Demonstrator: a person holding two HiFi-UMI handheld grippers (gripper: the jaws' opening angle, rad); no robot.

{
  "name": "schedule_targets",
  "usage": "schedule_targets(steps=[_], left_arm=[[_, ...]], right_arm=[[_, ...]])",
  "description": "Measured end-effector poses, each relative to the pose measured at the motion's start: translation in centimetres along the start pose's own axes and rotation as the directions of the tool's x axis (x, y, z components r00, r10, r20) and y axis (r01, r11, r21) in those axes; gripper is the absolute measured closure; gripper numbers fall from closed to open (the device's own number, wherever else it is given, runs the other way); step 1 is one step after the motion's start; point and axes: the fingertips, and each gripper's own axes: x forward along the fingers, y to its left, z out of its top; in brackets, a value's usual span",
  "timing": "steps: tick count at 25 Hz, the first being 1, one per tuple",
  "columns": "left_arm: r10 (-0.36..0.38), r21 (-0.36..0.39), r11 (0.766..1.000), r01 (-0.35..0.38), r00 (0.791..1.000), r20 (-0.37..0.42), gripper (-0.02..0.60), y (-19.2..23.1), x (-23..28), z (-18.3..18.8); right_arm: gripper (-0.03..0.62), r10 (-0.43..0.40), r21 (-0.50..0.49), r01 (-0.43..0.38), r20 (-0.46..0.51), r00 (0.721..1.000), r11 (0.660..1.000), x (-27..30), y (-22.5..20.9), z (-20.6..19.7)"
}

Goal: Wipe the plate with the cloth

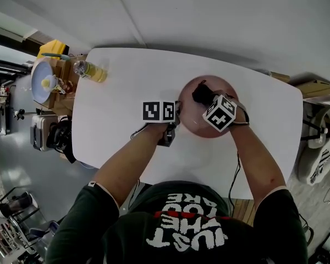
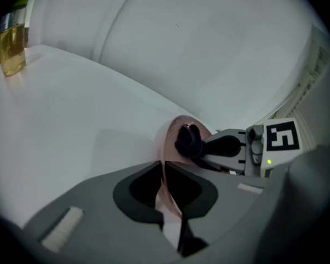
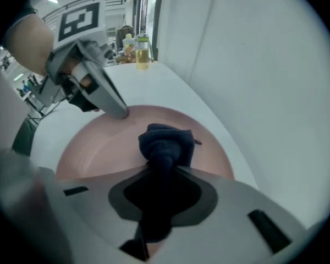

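Plate: the pink plate [image 1: 193,121] sits right of centre in the head view, on the white tabletop [image 1: 115,103].
Left gripper [image 2: 168,198]: jaws nearly together, clamped on the plate's left rim and steadying it.
Right gripper [image 3: 155,199]: jaws clamped on the dark cloth [image 3: 165,143], whose bunched end rests on the plate's inner face.
Plate handling: it looks stiff, smooth and breakable, likely to slide under rubbing; the thin rim is the place to grip it.
Cloth handling: it looks soft, light and floppy; best pinched in a wad so the end sticks out past the jaws.
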Motion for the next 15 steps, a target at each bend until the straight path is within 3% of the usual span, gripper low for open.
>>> schedule_targets(steps=[4, 9, 12, 14, 15], left_arm=[[-0.016, -0.017, 1.000, 0.016, 1.000, -0.003, 0.552, -0.3, 0.0, -0.7], [0.000, -0.015, 1.000, 0.000, 1.000, 0.016, 0.560, -0.3, 0.0, -0.8], [0.003, 0.117, 0.993, -0.006, 1.000, 0.023, 0.557, -1.0, -0.2, -1.2], [0.010, 0.261, 0.965, -0.011, 1.000, 0.002, 0.551, -1.7, -0.3, -2.1], [0.012, 0.340, 0.940, -0.007, 1.000, -0.014, 0.540, -2.1, -0.2, -2.7]], right_arm=[[0.537, -0.101, 0.059, 0.105, -0.068, 0.993, 0.993, -0.7, -3.4, -2.9], [0.537, -0.082, 0.061, 0.081, 0.020, 0.996, 0.995, -3.5, -1.3, -2.9], [0.537, -0.080, 0.113, 0.073, 0.063, 0.995, 0.991, -4.5, -0.4, -3.5], [0.537, -0.075, 0.114, 0.068, 0.058, 0.996, 0.991, -4.2, 0.1, -4.4], [0.537, -0.072, 0.111, 0.066, 0.053, 0.996, 0.992, -4.0, 0.2, -4.7]])
